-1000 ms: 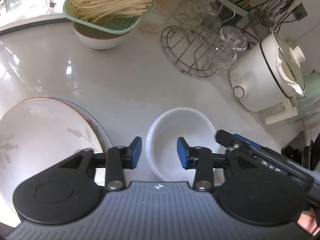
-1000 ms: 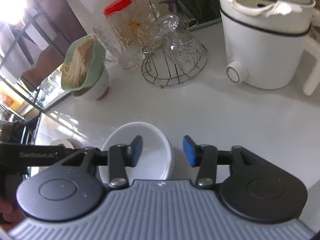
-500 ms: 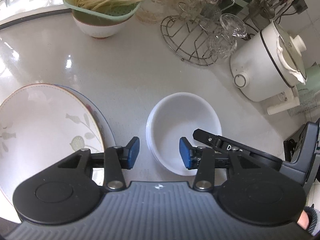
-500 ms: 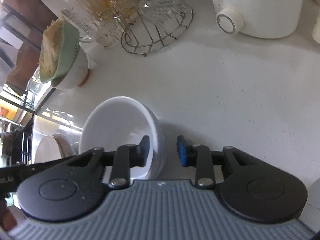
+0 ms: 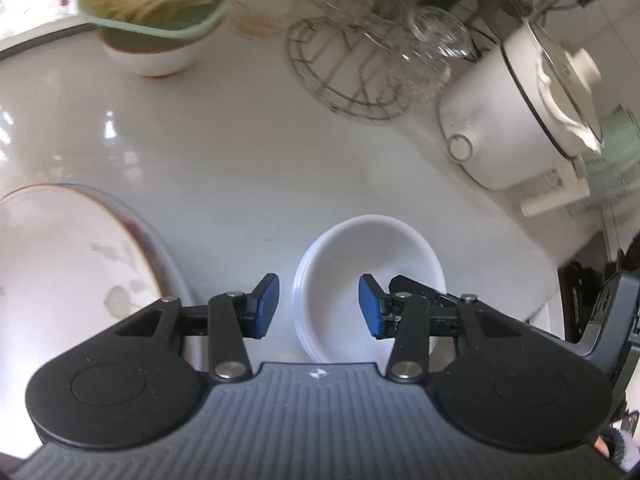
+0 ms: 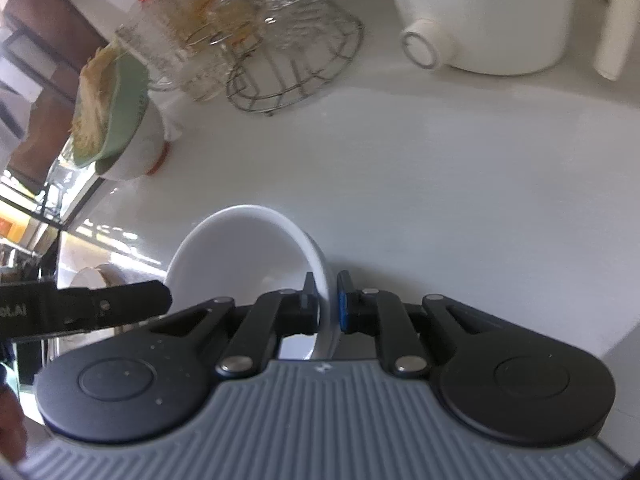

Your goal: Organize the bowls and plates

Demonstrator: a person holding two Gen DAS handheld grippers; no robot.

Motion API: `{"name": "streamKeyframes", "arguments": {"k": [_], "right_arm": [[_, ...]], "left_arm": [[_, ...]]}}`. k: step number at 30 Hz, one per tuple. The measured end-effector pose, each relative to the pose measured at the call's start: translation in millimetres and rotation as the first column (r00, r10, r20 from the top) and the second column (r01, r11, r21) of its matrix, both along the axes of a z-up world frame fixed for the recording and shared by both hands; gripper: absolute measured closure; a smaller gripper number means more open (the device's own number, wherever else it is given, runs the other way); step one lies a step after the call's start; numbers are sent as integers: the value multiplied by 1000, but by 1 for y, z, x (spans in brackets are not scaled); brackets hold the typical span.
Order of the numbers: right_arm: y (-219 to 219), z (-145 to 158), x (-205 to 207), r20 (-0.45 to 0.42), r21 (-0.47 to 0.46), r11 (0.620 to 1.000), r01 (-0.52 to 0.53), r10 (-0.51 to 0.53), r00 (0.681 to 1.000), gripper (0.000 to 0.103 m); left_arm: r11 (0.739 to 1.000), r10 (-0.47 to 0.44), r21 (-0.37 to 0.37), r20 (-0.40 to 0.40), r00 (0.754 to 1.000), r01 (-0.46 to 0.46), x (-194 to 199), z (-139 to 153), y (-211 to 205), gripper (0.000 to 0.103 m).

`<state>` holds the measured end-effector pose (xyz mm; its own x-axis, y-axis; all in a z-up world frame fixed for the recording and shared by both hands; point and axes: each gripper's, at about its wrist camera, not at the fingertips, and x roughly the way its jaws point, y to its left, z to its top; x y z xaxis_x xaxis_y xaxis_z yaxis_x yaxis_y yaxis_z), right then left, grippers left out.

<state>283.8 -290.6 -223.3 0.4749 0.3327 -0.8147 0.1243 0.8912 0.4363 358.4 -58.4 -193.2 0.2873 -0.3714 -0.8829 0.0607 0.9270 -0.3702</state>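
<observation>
My right gripper (image 6: 327, 306) is clamped on the near rim of the white bowl (image 6: 248, 252), which sits on the countertop (image 6: 440, 200). My left gripper (image 5: 318, 306) hangs half-open, empty, above the bowl's left edge, with the patterned plate (image 5: 60, 260) lying further left.

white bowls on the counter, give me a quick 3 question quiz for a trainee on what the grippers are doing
1. True or false: the right gripper has its pads clamped on the near rim of the white bowls.
2. Which gripper stands open, gripping nothing? A) left B) right
3. Fill in: beside the bowls, toward the left gripper's side, lies a large floral ____.

Key: 1 true; 2 A; 3 plate
</observation>
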Motion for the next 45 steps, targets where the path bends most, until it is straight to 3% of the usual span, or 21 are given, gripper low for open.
{"name": "streamKeyframes", "arguments": {"k": [12,20,27,33,37,41,45], "right_arm": [[-25,-2,-17,-24,-45,996,81,-83,996,91],[-22,-4,-16,-8,-50,997,59,-59,998,90],[-25,-8,-15,-2,-13,999,53,-53,999,87],[-26,-7,-16,-18,3,998,55,-55,998,87],[-23,-1,-18,-26,12,999,47,-47,999,87],[-21,18,-23,-21,25,999,42,-42,999,87],[-17,43,-28,0,24,999,34,-34,999,87]], "left_arm": [[987,-159,17,-12,987,160,3,-19,-50,54],[989,-140,37,-33,990,141,5,-31,-56,70],[994,-112,-1,-76,991,112,10,-46,-53,79],[988,-151,23,-31,988,152,5,-40,-55,81],[989,-149,19,-42,988,150,2,-32,-50,81],[987,-162,17,-31,986,162,-3,-12,-47,81],[976,-210,62,4,978,209,-13,17,-51,80]]}}
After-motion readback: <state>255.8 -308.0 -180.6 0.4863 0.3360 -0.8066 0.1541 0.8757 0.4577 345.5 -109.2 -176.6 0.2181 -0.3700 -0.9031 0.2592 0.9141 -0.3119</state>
